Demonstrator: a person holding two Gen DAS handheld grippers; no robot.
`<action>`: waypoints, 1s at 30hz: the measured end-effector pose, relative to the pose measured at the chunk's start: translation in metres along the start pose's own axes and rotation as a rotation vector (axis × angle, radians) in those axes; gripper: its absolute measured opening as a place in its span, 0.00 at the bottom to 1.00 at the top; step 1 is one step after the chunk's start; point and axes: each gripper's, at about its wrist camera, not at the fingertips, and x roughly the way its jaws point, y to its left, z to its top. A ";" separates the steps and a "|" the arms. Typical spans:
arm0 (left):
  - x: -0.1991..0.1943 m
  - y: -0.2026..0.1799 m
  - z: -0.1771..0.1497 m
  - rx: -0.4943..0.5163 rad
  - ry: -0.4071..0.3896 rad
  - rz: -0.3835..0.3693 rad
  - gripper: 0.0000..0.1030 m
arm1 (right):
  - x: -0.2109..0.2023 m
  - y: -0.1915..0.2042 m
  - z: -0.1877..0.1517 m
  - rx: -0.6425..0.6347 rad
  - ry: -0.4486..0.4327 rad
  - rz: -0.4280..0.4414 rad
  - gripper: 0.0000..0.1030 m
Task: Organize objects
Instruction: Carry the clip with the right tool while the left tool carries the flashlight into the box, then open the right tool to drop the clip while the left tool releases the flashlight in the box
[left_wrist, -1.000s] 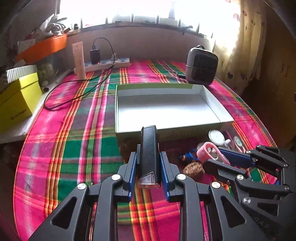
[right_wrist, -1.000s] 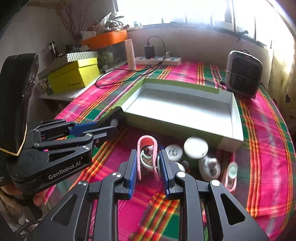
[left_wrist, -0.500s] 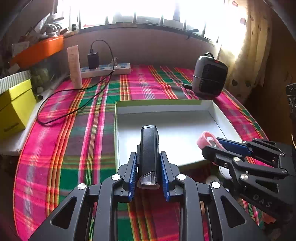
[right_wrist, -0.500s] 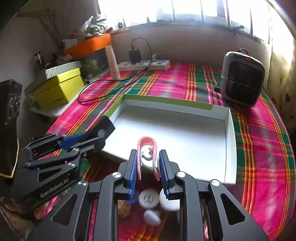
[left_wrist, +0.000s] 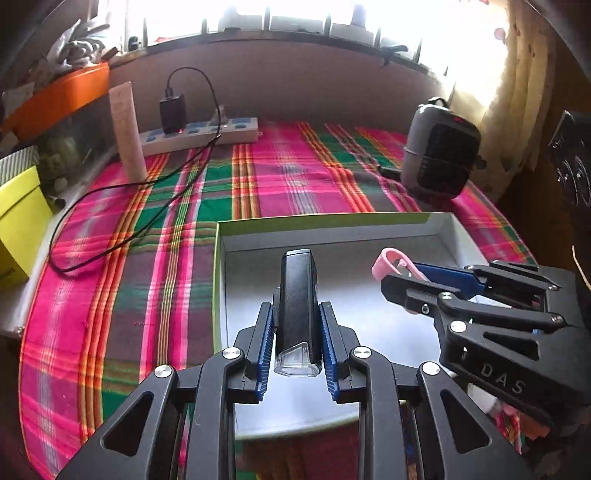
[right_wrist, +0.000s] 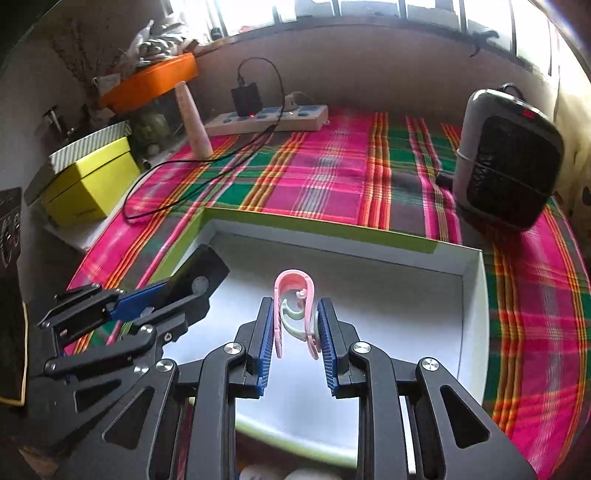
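The left gripper (left_wrist: 297, 334) is shut on a black bike light (left_wrist: 296, 306). The blue fingers (left_wrist: 265, 343) press on both of its sides. The light's long side runs the same way the fingers point, with the clear lens end at the back, near the camera, and the dark end sticking out past the tips.

The right gripper (right_wrist: 295, 334) is shut on a pink clip (right_wrist: 294, 306). A pale green curved piece is seen inside the clip. The round end of the clip points away from the fingers (right_wrist: 325, 332), along the line of the fingers.

Both things are held in the air over the white box (right_wrist: 474, 321), which has a green outer wall and lies on the plaid cloth, towards the near edge of the counter. The floor of the box lies below and ahead of both sets of fingers. The light is over the left half, near the left wall. The clip is over the right half. The next move is likely a drop straight down, so each thing can be laid flat inside without the two grippers bumping.

The letters "DAS" (left_wrist: 502, 378) can be read on the right gripper's body in the left view. Writing on the yellow box (right_wrist: 88, 190) is too blurred to read.
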 end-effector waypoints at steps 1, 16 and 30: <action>0.004 0.000 0.002 0.002 0.003 0.003 0.21 | 0.003 -0.002 0.002 0.003 0.008 0.001 0.24; 0.030 0.008 0.015 -0.003 0.024 0.018 0.21 | 0.034 -0.010 0.020 0.020 0.058 -0.021 0.24; 0.033 0.006 0.015 0.004 0.030 0.024 0.21 | 0.037 -0.011 0.017 0.028 0.060 -0.028 0.24</action>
